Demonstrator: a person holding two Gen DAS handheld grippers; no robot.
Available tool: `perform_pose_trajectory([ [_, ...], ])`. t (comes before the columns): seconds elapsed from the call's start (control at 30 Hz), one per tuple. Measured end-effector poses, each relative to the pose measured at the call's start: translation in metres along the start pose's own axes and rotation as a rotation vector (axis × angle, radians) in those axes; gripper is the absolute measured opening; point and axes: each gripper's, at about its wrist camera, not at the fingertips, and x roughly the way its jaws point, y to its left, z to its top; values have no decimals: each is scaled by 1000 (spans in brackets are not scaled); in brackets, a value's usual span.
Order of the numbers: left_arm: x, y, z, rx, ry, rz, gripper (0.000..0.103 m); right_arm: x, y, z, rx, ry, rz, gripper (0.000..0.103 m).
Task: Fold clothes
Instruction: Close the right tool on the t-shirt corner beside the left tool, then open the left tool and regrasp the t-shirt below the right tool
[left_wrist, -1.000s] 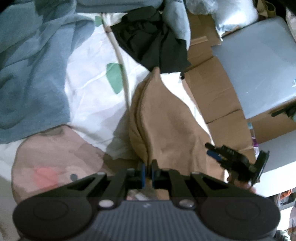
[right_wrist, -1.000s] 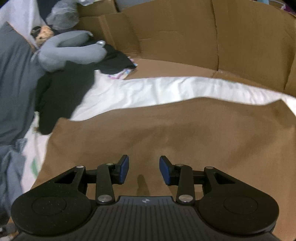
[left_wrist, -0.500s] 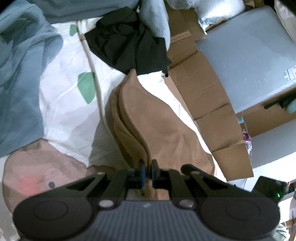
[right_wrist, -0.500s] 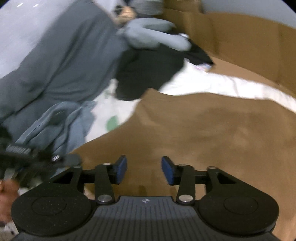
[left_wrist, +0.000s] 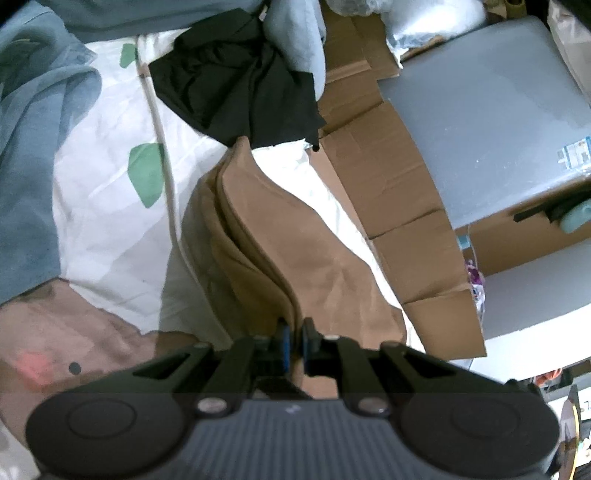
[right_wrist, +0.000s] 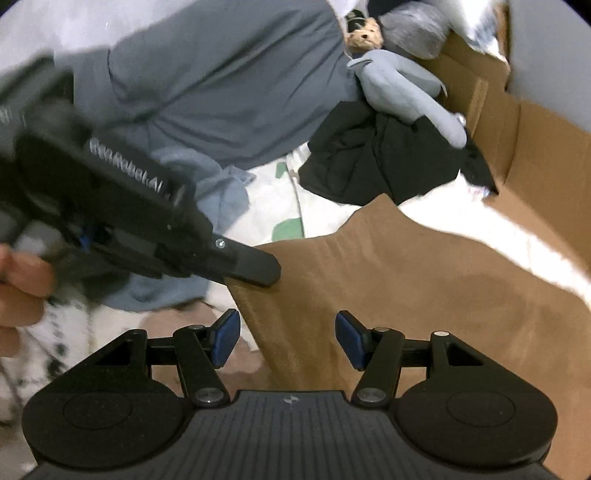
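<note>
Left tool (left_wrist: 293, 341): jaws pinched narrow on the near edge of the brown garment (left_wrist: 295, 251), cloth running between the blue pads. In the right wrist view the same tool (right_wrist: 255, 267) comes in from 9 o'clock, its tip on the garment's left edge, a hand (right_wrist: 20, 280) behind it.

Right tool (right_wrist: 286, 338): jaws opening, standing wide. Brown cloth lies below the gap, but the pads press on nothing.

Brown garment lies on the bed, over a white sheet with green patches (left_wrist: 110, 192). Left wrist view shows it folded over, several layers stacked along its left edge, running from 6 o'clock up toward 12. At its far tip sits a black garment (left_wrist: 240, 85); a blue-grey garment (left_wrist: 33, 147) is bunched at 9 to 10 o'clock. Cardboard (left_wrist: 402, 206) lines the bed's side at 2 to 3 o'clock.

Handling, by judgement: soft, light, limp cloth with a matte, slightly napped look, so it should not slip from the pads. No stiffness; any unsupported part will sag, and stacked layers may slide apart if only the top 1 is caught. Best hold for the right tool looks like the near edge at a corner, well apart from the left tool's pinch, taking all layers at once.
</note>
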Motion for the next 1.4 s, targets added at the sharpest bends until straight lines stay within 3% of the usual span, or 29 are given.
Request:
perform_pose_trajectory([
  [0.13,1,0,1,-23,6,-19,6,11,15,6,-60,1,-48,63],
  [0.3,0,-2,3,-39,5,-54,6,22,19,13,-48,1,-90,48],
  [0.37,-1,-4,3,-40,4,-76,6,23,20,13,-42,0,-103,28],
  [0.47,-2,-6,2,-35,2,-111,7,24,12,13,1,1,-121,6],
  [0.57,-11,-11,5,3,-29,-150,20,21,-1,12,67,-9,-121,5],
  [0.63,-14,-7,10,0,-52,-140,58,17,-9,12,105,-23,-124,5],
  [0.7,-15,-2,16,-11,-72,-106,72,14,-15,11,132,-33,-126,4],
  [0.8,-8,10,26,-8,-77,-58,73,13,-19,11,147,-41,-119,4],
  [0.9,4,22,38,-13,-92,-25,85,11,-21,11,151,-46,-113,4],
  [0.97,16,25,49,-2,-88,12,87,10,-23,11,154,-44,-113,4],
  [1.13,47,29,73,5,-50,19,95,10,-23,10,155,-40,-112,4],
  [1.4,93,33,107,60,15,35,95,5,-22,8,169,-39,-105,4],
])
